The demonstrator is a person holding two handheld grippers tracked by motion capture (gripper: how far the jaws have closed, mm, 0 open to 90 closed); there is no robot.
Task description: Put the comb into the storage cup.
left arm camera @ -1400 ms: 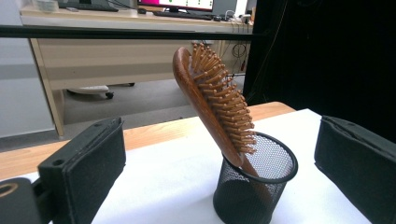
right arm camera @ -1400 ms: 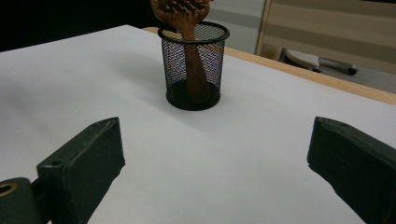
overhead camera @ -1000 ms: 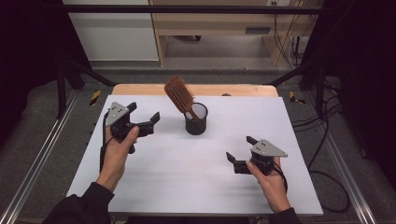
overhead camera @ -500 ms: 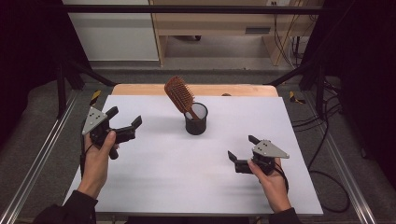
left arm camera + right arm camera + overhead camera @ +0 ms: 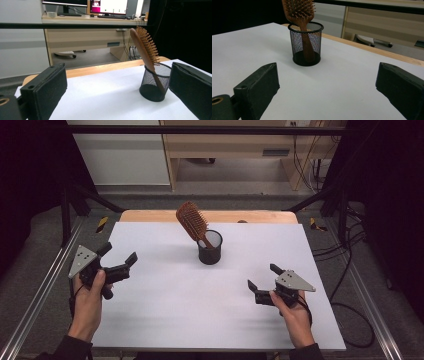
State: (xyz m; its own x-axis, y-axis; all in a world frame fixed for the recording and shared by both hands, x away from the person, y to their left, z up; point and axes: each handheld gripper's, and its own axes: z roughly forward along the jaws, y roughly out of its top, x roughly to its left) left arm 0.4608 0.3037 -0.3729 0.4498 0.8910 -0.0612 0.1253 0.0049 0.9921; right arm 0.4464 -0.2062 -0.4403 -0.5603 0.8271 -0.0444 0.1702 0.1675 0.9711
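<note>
Moved since the earlier frames: your left gripper (image 5: 121, 264) has pulled away from the cup toward the table's 9 o'clock edge; the right gripper (image 5: 261, 281) has hardly shifted, and the hairbrush and cup sit as before.
Left tool: jaws spread wide, holding nothing, aimed toward the cup.
Right tool: jaws spread wide, empty, at about 4 o'clock of the cup and well apart from it.
Hairbrush (image 5: 192, 221): handle down in the cup, head up and leaning toward 11 o'clock, bristles facing you.
Cup (image 5: 209, 248): black mesh, upright, a little past the middle of the white table (image 5: 165, 320).
Step in hand: judging by the open jaws and the brush standing in its cup, the hands are backing off to rest.
How to do it well: keep both grippers low, open and clear of the cup, since a nudge to the leaning head could tip the light mesh cup.
</note>
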